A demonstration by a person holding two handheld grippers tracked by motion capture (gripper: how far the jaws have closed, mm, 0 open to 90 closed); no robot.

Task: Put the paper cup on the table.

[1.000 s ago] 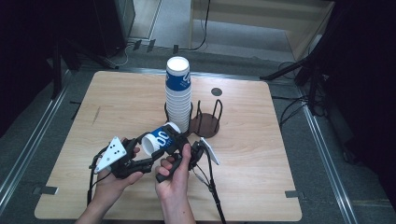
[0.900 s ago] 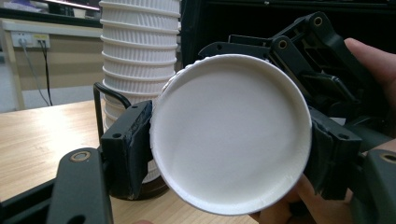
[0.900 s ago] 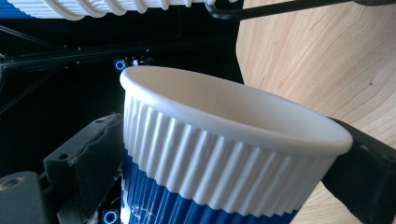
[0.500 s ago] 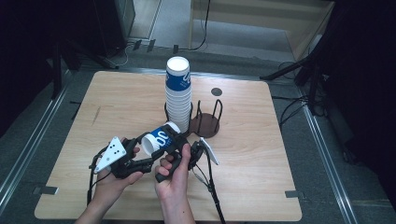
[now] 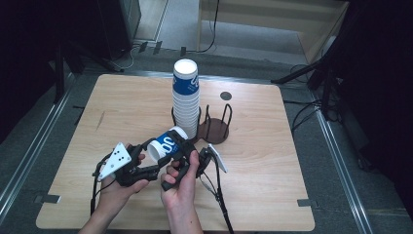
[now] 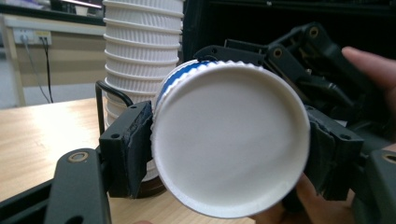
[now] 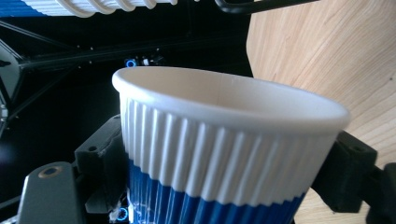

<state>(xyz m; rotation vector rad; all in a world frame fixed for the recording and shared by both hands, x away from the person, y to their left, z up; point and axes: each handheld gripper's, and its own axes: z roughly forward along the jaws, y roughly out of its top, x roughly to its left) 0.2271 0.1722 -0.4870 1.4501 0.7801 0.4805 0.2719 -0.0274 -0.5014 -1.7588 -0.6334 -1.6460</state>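
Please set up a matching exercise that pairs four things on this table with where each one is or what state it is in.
Things:
1. paper cup
2. stack of cups
3. wire holder
4. right gripper

States:
A. stands upright on the table, its top cup banded blue
B. lies sideways, held off the table by both grippers
C. jaws have just been closing, now pressed on the ribbed cup wall
D. dark, with nothing in it, right of the stack

Pairs: 1-B, 2-A, 3-D, 4-C
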